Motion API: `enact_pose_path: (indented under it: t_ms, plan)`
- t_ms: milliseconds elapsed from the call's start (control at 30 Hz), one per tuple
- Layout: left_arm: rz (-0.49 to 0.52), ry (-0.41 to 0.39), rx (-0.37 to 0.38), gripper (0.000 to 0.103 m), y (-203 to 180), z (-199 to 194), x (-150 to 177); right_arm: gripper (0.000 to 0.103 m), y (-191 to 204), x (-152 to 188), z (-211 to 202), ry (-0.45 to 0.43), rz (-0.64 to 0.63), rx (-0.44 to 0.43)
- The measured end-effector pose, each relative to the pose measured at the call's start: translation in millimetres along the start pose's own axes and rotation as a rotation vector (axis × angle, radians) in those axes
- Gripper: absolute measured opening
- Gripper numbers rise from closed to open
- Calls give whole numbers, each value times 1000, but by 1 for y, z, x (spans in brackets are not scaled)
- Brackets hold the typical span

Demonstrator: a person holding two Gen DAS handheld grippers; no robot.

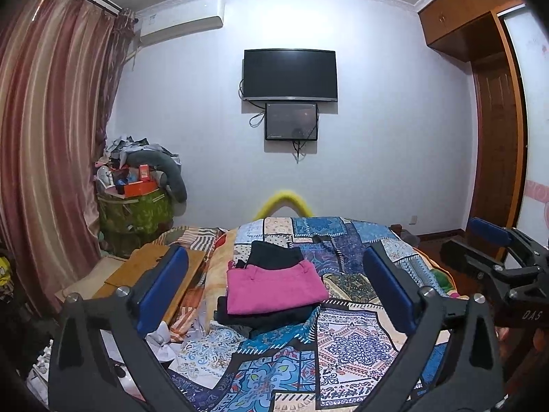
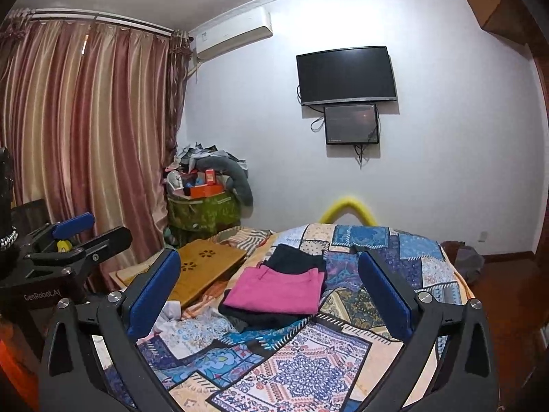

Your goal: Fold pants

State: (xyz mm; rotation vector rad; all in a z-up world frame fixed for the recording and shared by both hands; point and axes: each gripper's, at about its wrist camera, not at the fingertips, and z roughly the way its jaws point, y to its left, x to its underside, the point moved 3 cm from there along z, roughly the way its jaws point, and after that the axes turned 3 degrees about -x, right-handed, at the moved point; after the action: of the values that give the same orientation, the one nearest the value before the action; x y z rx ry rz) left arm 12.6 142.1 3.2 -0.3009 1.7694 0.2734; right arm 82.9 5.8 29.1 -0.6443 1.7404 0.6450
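Observation:
Folded pink pants (image 1: 274, 286) lie on top of a stack of folded dark garments (image 1: 274, 317) on the patchwork bed cover (image 1: 343, 340). Another folded black garment (image 1: 274, 255) lies just behind them. The stack also shows in the right wrist view (image 2: 278, 292). My left gripper (image 1: 276, 274) is open and empty, held above the bed short of the stack. My right gripper (image 2: 271, 274) is open and empty, also held short of the stack. Each gripper shows at the edge of the other's view, the right one (image 1: 494, 240) and the left one (image 2: 82, 230).
A wooden lap table (image 2: 202, 264) lies at the bed's left side. A green bin piled with clutter (image 2: 206, 206) stands by the curtain (image 2: 85, 137). A TV (image 1: 290, 73) hangs on the far wall. A wardrobe (image 1: 494, 120) stands at the right.

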Motion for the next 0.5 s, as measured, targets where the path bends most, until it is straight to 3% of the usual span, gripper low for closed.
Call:
enact_pose_path:
  t_ms: [500]
  plan:
    - [-4, 15, 26, 103, -2, 7, 6, 103, -5, 0, -5, 15, 14, 15]
